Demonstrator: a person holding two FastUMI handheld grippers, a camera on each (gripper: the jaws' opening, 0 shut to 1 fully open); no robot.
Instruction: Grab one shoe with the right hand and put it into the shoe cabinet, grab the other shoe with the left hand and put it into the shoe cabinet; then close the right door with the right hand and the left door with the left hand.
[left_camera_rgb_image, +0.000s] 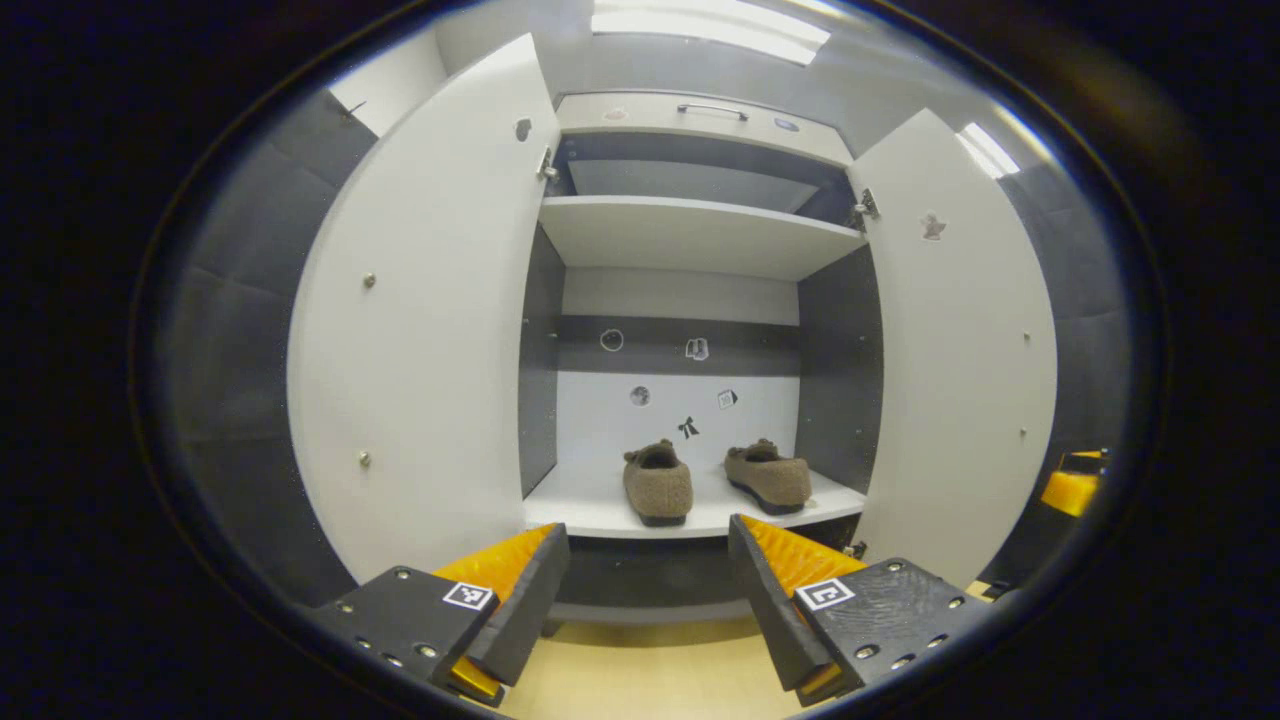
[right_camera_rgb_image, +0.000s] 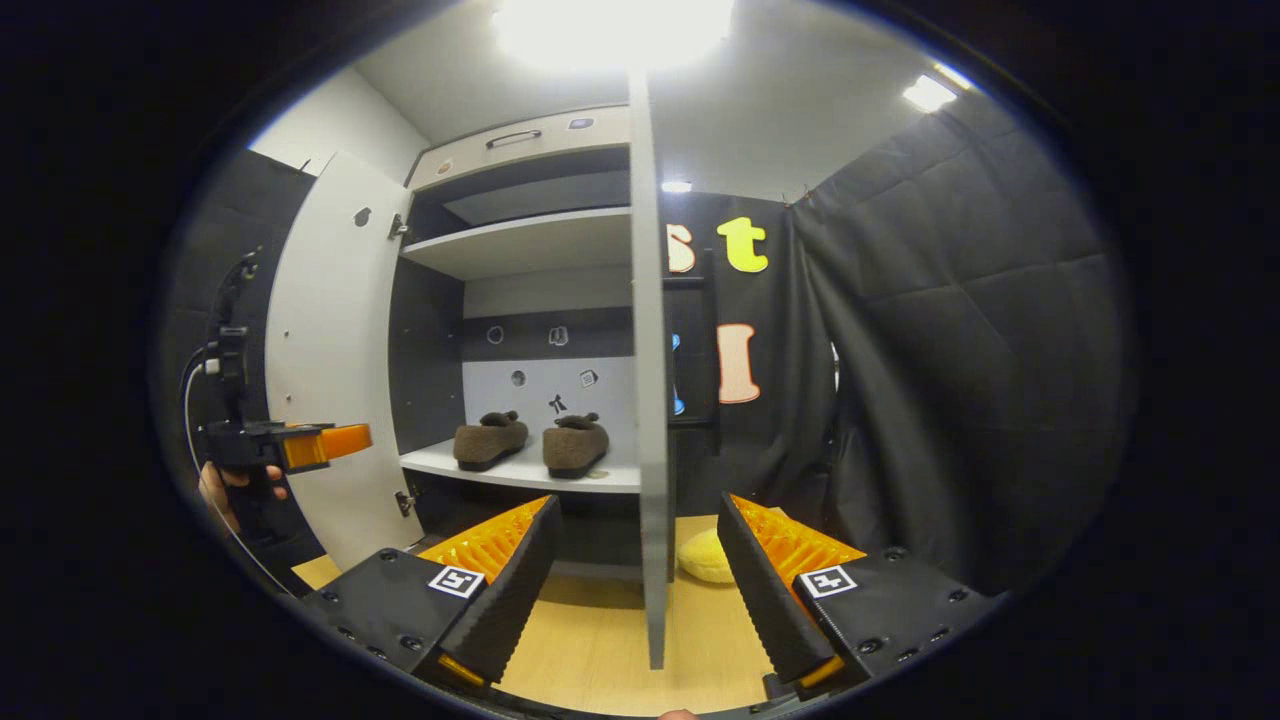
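Both shoes in shoe cabinet, on lower shelf: left shoe and right shoe side by side, apart, upright. Same pair in right gripper view. Left tongs released, empty, facing the open cabinet, well short of shelf. Right tongs released, empty, straddling edge of right door, no contact visible. Left door wide open. Left tongs also at left edge of right gripper view, hand on grip. Yellow object on wood floor beside right door.
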